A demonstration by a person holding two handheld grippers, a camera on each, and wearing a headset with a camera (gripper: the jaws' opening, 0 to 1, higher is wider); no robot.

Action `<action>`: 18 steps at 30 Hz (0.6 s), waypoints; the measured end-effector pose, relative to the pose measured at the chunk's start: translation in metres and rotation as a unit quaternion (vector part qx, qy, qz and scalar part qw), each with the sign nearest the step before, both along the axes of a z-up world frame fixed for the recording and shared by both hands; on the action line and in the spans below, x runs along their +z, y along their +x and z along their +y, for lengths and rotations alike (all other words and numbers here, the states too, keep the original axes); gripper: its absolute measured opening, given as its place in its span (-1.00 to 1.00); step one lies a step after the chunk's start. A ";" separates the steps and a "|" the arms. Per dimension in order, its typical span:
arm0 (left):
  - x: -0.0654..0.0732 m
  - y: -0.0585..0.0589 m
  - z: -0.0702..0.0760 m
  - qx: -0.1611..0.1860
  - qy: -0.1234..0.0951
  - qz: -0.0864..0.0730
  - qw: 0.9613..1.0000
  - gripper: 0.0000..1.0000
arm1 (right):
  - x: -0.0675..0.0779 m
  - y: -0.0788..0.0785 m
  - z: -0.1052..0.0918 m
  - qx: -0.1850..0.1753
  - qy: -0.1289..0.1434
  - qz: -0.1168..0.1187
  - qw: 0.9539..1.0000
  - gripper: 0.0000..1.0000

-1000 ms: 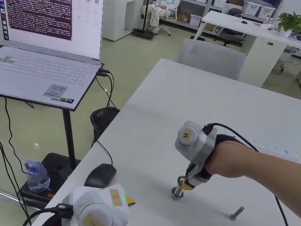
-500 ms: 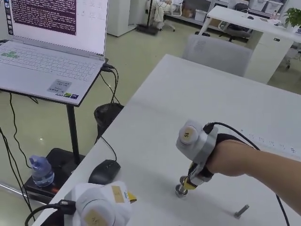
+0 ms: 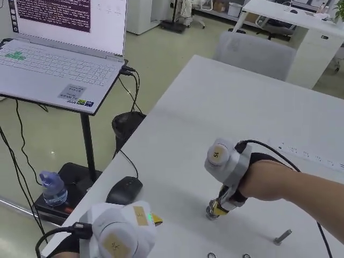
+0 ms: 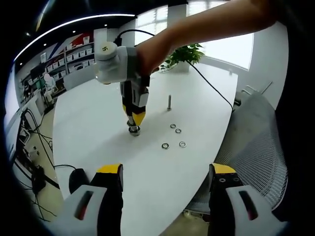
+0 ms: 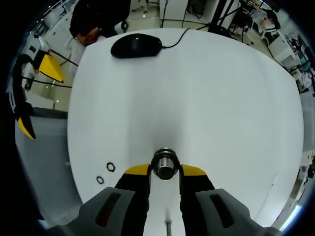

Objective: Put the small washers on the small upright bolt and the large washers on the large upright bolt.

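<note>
Head view: the right gripper [image 3: 217, 207] points jaws-down, pinching the large upright bolt [image 3: 210, 212], seemingly to steady it. The small upright bolt [image 3: 282, 236] stands near that bolt, on its right.

Left gripper view: the left gripper [image 4: 167, 169] waits well back from the large bolt, jaws spread and empty. Four washers [image 4: 165, 145] lie loose near the bolt.

Right gripper view: yellow pads [image 5: 137, 170] hug the large bolt's head on both sides.

The left gripper [image 3: 137, 228] runs off the head view's bottom edge, jaws out of sight. Two washers [image 3: 211, 255] get clipped there too. The right gripper [image 3: 217, 208] masks most of the large bolt [image 3: 209, 214].
</note>
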State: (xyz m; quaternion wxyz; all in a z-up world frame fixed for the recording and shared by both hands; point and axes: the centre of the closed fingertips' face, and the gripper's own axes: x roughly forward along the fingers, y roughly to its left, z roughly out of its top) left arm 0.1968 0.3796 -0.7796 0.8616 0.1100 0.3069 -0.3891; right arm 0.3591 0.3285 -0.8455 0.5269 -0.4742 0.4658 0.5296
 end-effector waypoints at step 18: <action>-0.004 0.004 0.005 0.002 0.002 0.005 1.000 0.38 | -0.021 0.001 -0.002 -0.007 -0.002 0.009 1.000 -0.54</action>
